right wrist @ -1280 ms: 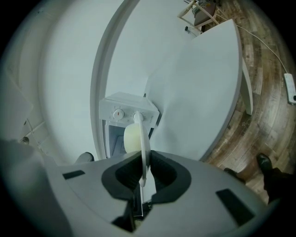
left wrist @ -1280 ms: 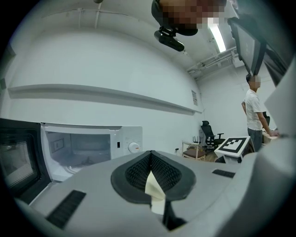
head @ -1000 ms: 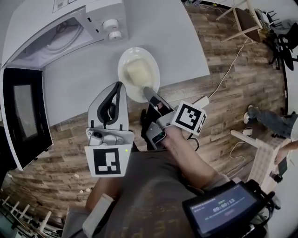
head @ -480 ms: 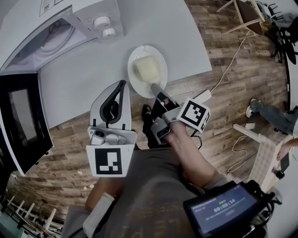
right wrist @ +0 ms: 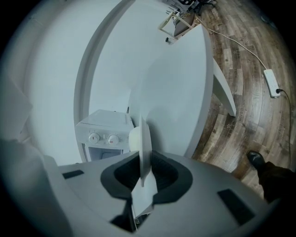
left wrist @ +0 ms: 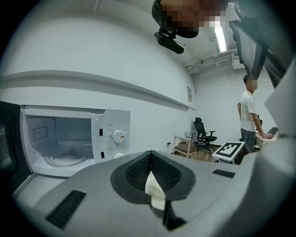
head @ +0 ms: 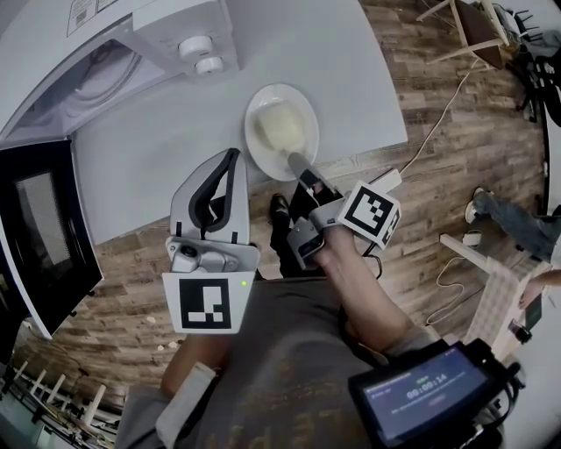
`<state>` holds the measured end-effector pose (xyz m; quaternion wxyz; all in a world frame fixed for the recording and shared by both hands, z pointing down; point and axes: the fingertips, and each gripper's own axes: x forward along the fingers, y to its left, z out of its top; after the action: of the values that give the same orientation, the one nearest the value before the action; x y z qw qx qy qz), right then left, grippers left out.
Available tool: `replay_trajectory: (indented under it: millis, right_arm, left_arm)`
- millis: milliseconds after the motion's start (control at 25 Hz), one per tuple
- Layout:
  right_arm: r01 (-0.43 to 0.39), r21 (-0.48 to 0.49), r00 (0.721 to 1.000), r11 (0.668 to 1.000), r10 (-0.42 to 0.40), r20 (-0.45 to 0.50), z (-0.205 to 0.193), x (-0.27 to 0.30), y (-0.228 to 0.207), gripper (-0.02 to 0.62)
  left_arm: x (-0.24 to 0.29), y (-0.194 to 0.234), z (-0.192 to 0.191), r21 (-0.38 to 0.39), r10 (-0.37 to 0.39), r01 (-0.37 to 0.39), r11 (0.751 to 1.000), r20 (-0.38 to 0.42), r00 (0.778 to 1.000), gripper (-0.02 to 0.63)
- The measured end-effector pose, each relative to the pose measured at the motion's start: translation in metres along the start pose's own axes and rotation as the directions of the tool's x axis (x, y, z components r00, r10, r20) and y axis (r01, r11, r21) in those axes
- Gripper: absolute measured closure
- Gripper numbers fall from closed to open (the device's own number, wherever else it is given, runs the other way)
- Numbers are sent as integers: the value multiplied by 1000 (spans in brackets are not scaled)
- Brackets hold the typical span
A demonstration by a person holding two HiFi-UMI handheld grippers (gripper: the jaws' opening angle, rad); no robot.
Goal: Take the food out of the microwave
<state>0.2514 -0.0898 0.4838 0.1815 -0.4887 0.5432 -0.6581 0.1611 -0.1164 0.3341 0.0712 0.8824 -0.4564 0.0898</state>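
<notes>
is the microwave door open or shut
Open: the dark door stands swung out from the microwave, leaving its turntable exposed.

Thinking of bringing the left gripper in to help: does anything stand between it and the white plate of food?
Nothing visible does. Only bare grey tabletop lies between the left gripper and the white round plate, whose rim sits between the right gripper's opening fingers.
</notes>
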Motion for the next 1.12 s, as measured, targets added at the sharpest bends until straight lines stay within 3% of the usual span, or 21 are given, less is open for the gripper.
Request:
replay_trajectory:
  millis: [280, 600, 840, 1000, 1120]
  right_arm:
    - [9, -7, 1000, 1000, -9, -4, 7, 12, 1, 538]
    - [35, -162, 999, 986, -34, 9, 10, 23, 9, 530]
    - [53, -266, 998, 963, -60, -20, 5, 25, 12, 455]
    - [13, -374, 993, 927, -56, -102, -5, 27, 17, 355]
    - [-5, -454, 987, 891, -67, -144, -8, 26, 17, 328]
  left_arm:
    - [9, 9, 2, -17, 0, 0, 1000, -7, 1000, 598]
    - [11, 24, -1, -30, 13, -13, 999, -12, 1000, 598]
    - [13, 28, 0, -33, 9, -9, 999, -14, 1000, 598]
    - [15, 27, -1, -35, 1, -2, 999, -18, 1000, 598]
    - [15, 25, -2, -38, -2, 1, 999, -21, 1000, 598]
